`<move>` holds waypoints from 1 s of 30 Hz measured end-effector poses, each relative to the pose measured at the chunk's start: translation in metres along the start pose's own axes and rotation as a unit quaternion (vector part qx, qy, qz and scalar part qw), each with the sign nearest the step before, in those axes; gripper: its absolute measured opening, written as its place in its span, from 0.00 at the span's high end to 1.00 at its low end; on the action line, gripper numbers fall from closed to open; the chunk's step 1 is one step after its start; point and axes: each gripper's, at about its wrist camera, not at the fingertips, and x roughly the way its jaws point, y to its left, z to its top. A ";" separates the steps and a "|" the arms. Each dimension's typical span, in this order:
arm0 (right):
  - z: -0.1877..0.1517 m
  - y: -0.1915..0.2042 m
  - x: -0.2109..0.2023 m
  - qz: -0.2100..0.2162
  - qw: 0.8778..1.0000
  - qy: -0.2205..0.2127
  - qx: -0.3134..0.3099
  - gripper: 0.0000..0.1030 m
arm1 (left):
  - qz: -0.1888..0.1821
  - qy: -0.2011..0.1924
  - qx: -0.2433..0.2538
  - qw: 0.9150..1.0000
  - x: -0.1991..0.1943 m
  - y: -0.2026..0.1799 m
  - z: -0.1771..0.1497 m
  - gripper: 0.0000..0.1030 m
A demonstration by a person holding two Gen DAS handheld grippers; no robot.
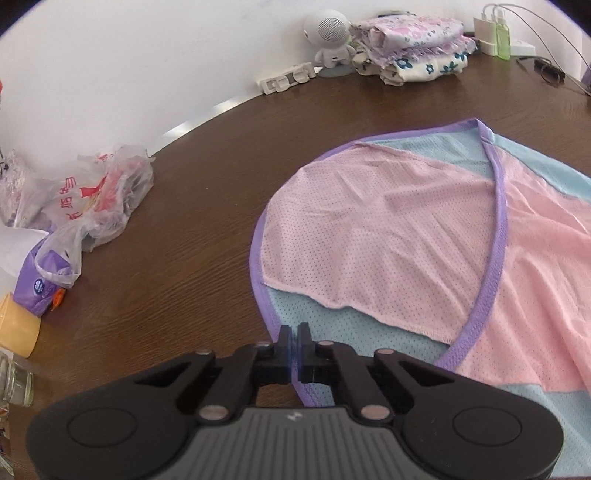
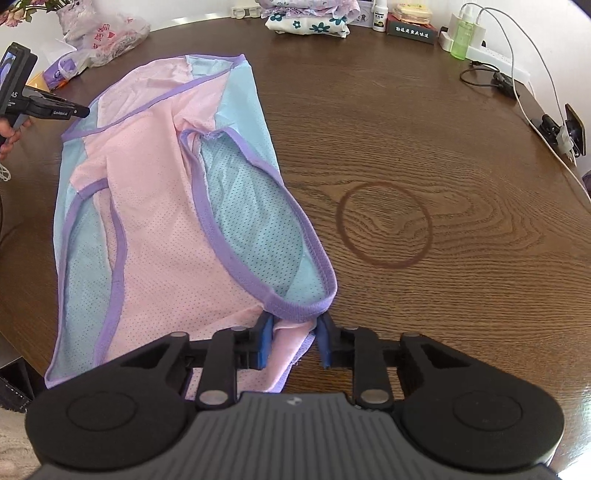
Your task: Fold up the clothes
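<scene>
A pink, light-blue and purple-trimmed mesh garment (image 1: 406,240) (image 2: 166,221) lies spread on the brown wooden table (image 2: 406,147). My left gripper (image 1: 294,330) is shut on the purple hem at the garment's near left edge. In the right wrist view the left gripper (image 2: 79,110) appears at the far left, held by a hand, its tip at the garment's edge. My right gripper (image 2: 295,332) is at the garment's near end, just below a purple band. Its blue pads (image 2: 265,341) stand apart with pink fabric lying flat between them, and I see no pinch.
Crumpled plastic bags (image 1: 92,192) and a yellow cup (image 1: 14,325) sit at the table's left. A stack of folded floral clothes (image 2: 310,18) and a white speaker figure (image 1: 328,37) stand at the back. A power strip (image 2: 491,55), green bottle (image 2: 463,37) and cables lie at the right.
</scene>
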 end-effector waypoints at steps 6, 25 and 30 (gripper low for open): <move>0.001 -0.033 -0.003 -0.008 1.000 -0.011 -0.009 0.90 | 0.025 0.036 0.046 0.998 -0.028 -0.028 -0.026 1.00; 0.094 -0.145 0.030 0.016 0.989 -0.025 -0.147 0.74 | 0.033 0.046 -0.022 0.998 -0.170 -0.153 -0.134 0.83; 0.061 -0.155 -0.006 0.060 0.991 -0.069 -0.098 0.67 | 0.037 0.003 -0.090 0.995 -0.168 -0.104 -0.110 0.69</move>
